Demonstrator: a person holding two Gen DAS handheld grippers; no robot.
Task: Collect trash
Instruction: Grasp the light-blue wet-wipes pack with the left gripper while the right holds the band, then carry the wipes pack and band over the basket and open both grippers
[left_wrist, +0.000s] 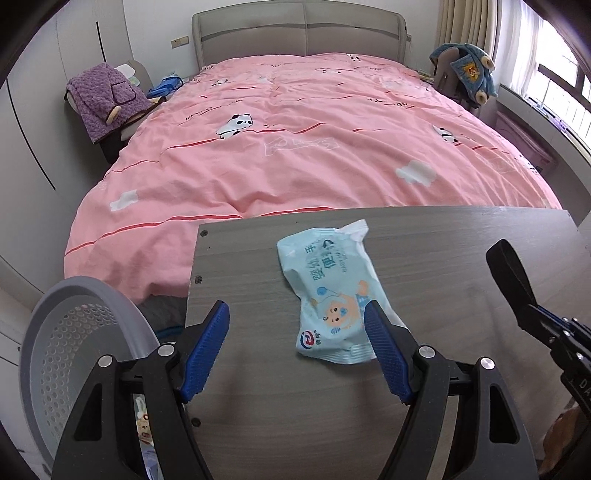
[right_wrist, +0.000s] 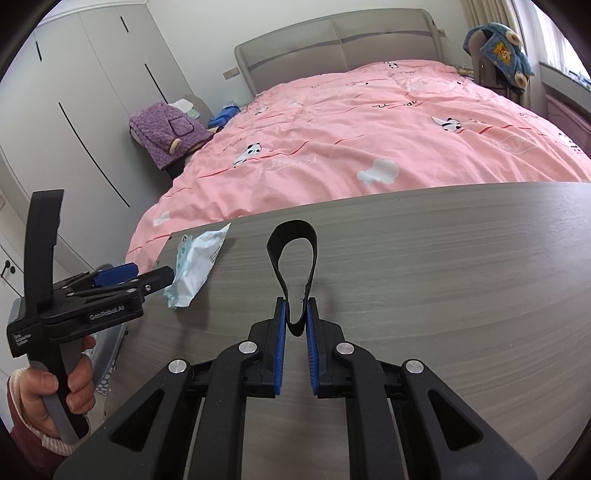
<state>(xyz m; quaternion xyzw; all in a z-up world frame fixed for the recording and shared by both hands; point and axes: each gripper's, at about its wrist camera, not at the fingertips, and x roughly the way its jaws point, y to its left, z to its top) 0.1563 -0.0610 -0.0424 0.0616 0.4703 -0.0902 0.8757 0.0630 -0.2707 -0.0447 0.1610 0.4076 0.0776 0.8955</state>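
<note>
Left wrist view: wipes packet (left_wrist: 330, 291) flat, long axis toward bed (left_wrist: 295, 140).

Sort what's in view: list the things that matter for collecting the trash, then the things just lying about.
For the job:
- wipes packet
- grey perforated bin
- black strap loop, pinched in the right claw
- left claw, open

Lying about:
- purple garment
- blue garment
- pink duvet
</note>
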